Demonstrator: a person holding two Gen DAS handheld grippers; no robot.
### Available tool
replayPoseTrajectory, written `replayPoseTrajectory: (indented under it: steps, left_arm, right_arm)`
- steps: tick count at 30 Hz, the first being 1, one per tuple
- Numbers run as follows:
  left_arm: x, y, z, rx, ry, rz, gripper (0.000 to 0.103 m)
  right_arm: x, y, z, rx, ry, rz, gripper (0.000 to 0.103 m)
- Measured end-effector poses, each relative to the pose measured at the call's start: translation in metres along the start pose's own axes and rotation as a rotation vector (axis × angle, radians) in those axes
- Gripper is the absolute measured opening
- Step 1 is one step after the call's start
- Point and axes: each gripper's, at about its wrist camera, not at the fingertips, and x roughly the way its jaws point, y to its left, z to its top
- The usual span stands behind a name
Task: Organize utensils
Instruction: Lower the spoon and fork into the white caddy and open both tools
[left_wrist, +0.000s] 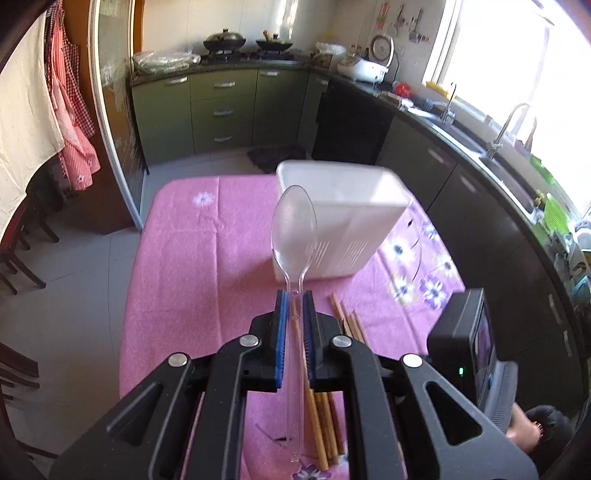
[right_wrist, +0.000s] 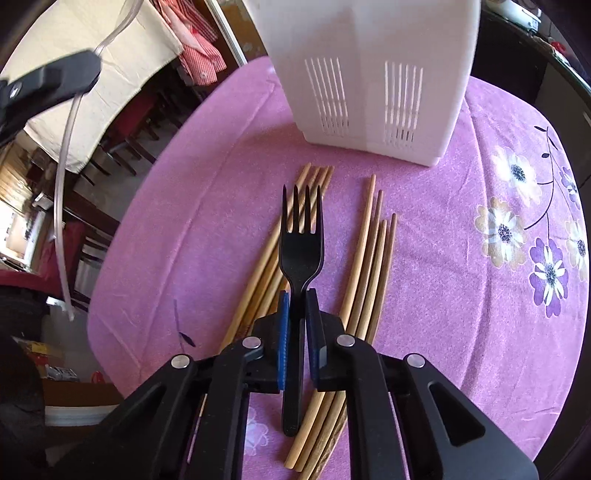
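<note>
A kitchen with green cabinets (left_wrist: 221, 107) and a dark counter is seen behind a table spread with a pink floral cloth (right_wrist: 461, 295). A white slotted holder (right_wrist: 373, 74) is stood upright on the cloth. Wooden chopsticks (right_wrist: 365, 258) are laid in two loose bundles on the cloth, just in front of the holder. A clear plastic spoon (left_wrist: 293, 229) is pinched by its handle in the left gripper (left_wrist: 293, 299), bowl up, raised before the holder. A black fork (right_wrist: 301, 236) is clamped by its handle in the right gripper (right_wrist: 297, 297), tines forward, above the chopsticks.
</note>
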Motion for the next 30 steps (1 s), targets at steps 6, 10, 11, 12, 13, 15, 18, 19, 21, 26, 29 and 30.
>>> replayPoseTrajectory:
  steps: [6, 10, 11, 12, 13, 15, 18, 19, 21, 26, 29, 30]
  left_arm:
    - [-0.015, -0.018, 0.073, -0.021, -0.242, -0.087, 0.009]
    - [0.004, -0.028, 0.106, -0.024, -0.392, -0.081, 0.009]
    - [0.01, -0.03, 0.112, -0.023, -0.419, -0.067, 0.009]
    - [0.017, -0.031, 0.117, -0.023, -0.448, -0.047, 0.009]
    - [0.024, -0.033, 0.121, -0.02, -0.474, -0.028, 0.009]
    - [0.037, -0.036, 0.124, -0.005, -0.507, 0.008, 0.009]
    - [0.058, -0.039, 0.122, 0.02, -0.505, 0.039, 0.009]
    - [0.065, -0.04, 0.12, 0.027, -0.487, 0.044, 0.009]
    - [0.076, -0.038, 0.111, 0.037, -0.451, 0.038, 0.009]
    - [0.087, -0.032, 0.092, 0.05, -0.392, 0.049, 0.009]
    - [0.088, -0.032, 0.084, 0.068, -0.361, 0.048, 0.02]
    - [0.086, -0.032, 0.083, 0.074, -0.358, 0.046, 0.025]
  right_arm:
    - [-0.06, -0.023, -0.017, 0.041, -0.166, 0.114, 0.01]
    - [-0.088, -0.031, -0.038, 0.053, -0.228, 0.148, 0.01]
    - [-0.093, -0.033, -0.04, 0.056, -0.239, 0.151, 0.01]
    - [-0.096, -0.035, -0.041, 0.059, -0.248, 0.155, 0.01]
    - [-0.101, -0.04, -0.046, 0.059, -0.255, 0.16, 0.01]
    - [-0.107, -0.045, -0.047, 0.064, -0.271, 0.166, 0.01]
    - [-0.12, -0.054, -0.05, 0.066, -0.303, 0.155, 0.01]
    - [-0.123, -0.056, -0.049, 0.069, -0.316, 0.154, 0.01]
    - [-0.125, -0.057, -0.047, 0.068, -0.338, 0.153, 0.01]
    - [-0.149, -0.057, -0.028, 0.061, -0.412, 0.139, 0.01]
    - [-0.164, -0.052, -0.008, 0.045, -0.477, 0.107, 0.01]
    - [-0.169, -0.052, 0.0, 0.044, -0.499, 0.099, 0.01]
